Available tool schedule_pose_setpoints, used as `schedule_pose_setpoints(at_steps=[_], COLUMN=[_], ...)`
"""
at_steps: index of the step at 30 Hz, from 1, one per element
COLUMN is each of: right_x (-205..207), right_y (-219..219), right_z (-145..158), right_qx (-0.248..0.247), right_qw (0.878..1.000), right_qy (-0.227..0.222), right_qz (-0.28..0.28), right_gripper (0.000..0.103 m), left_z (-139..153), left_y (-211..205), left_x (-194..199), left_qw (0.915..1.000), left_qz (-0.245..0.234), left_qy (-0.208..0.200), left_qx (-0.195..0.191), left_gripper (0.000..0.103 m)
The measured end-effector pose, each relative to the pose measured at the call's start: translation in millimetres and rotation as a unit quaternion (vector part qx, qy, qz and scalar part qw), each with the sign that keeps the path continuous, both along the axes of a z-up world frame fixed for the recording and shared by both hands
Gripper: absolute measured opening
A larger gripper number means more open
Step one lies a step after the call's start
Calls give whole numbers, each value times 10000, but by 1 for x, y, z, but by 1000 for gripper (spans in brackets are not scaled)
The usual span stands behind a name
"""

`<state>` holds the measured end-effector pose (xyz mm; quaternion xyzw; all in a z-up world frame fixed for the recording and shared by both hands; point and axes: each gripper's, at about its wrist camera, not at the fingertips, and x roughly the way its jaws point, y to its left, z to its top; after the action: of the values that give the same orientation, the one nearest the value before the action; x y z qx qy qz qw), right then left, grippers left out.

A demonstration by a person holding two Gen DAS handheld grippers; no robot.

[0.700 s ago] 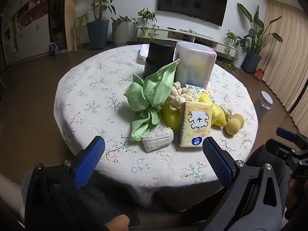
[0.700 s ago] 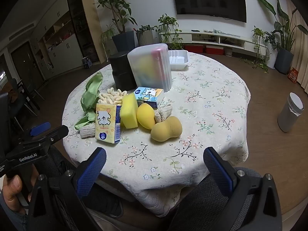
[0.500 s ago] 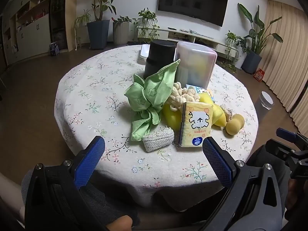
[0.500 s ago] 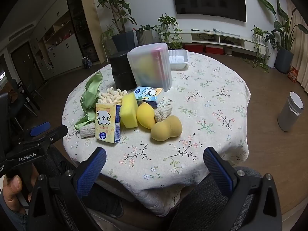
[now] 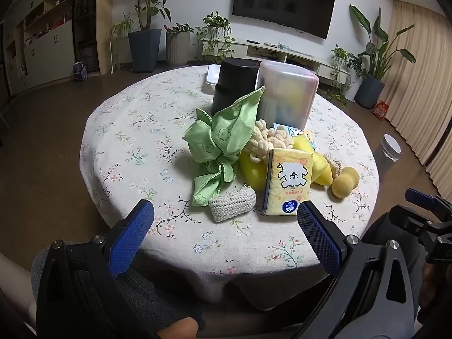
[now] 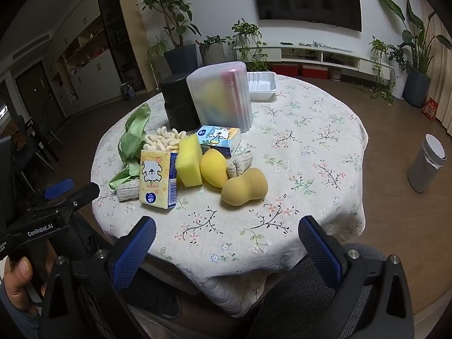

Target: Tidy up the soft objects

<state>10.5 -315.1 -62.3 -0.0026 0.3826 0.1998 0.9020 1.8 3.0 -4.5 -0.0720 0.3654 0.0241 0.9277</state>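
Observation:
A pile of soft things lies mid-table: a green flowered cloth (image 5: pixel 223 141), a white crocheted pad (image 5: pixel 233 202), a cream chenille mop head (image 5: pixel 268 139), a yellow tissue pack (image 5: pixel 288 183) standing upright, a yellow sponge (image 6: pixel 189 160), a yellow egg-shaped sponge (image 6: pixel 213 167), a tan gourd-shaped sponge (image 6: pixel 245 187), a blue tissue pack (image 6: pixel 219 138). My left gripper (image 5: pixel 224 226) hangs open over the near table edge, short of the crocheted pad. My right gripper (image 6: pixel 226 236) is open too, nothing between its fingers, short of the gourd sponge.
Behind the pile stand a black cylinder (image 5: pixel 234 84) and a frosted plastic container (image 6: pixel 220 97), with a white tray (image 6: pixel 261 84) further back. The round table wears a floral cloth (image 6: pixel 305 147). A grey bin (image 6: pixel 426 162) stands on the floor at right.

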Motion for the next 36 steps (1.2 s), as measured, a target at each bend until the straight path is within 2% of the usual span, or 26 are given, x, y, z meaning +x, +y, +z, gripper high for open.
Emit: schedule_pose_setpoints(at_steps=[36], right_x=[0], right_y=[0], right_z=[-1], right_qx=[-1], right_qw=[10000], right_qy=[16], right_qz=[-1], right_gripper=[103], left_z=[1], left_y=[-4], left_x=[-4], left_qw=[10000], left_qz=[-10], left_qy=[-8], left_qx=[-59], left_gripper=[103])
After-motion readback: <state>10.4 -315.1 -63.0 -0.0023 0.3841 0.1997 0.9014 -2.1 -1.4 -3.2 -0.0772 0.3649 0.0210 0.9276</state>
